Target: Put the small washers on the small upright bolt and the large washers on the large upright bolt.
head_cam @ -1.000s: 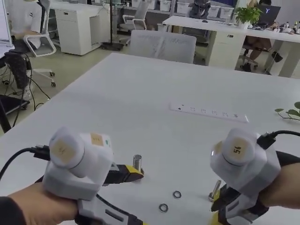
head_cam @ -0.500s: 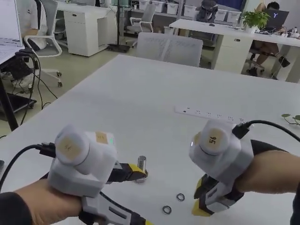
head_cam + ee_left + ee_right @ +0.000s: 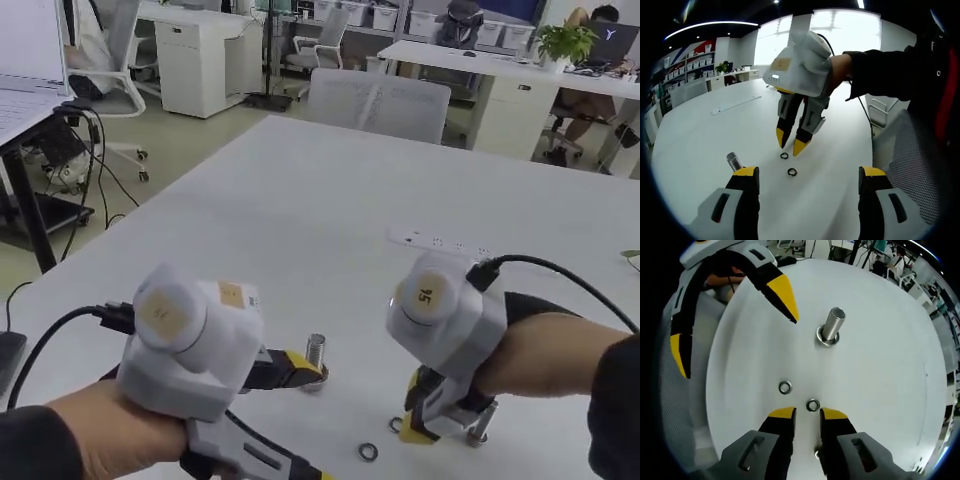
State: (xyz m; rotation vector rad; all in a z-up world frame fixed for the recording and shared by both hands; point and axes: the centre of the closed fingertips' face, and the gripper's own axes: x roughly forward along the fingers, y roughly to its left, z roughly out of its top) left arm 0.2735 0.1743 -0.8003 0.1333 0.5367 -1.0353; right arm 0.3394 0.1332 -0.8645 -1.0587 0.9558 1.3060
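The right gripper [image 3: 425, 430] had swung in from the right side of the table [image 3: 300, 220] and hung tips-down over the washers, where a second before it had stood to the right of the small bolt [image 3: 481, 434]. That bolt now peeked out, upright, from behind the gripper's right side. The left gripper [image 3: 808, 174] and the large bolt [image 3: 316, 351] had kept their places relative to each other.

The right gripper's jaws were released, with a narrow gap between them and nothing in it. In the right gripper view one washer [image 3: 813, 404] lay flat on the table just ahead of that gap, touching neither tip. The second washer [image 3: 785, 387] lay flat near it, a little further out and to the left. The large bolt stood upright well beyond both, thread upward, with a wider ring at its foot; I could not tell whether that ring was its head or a washer.

The left gripper's jaws were spread wide and held nothing. One of its yellow tips sat just beside the large bolt.
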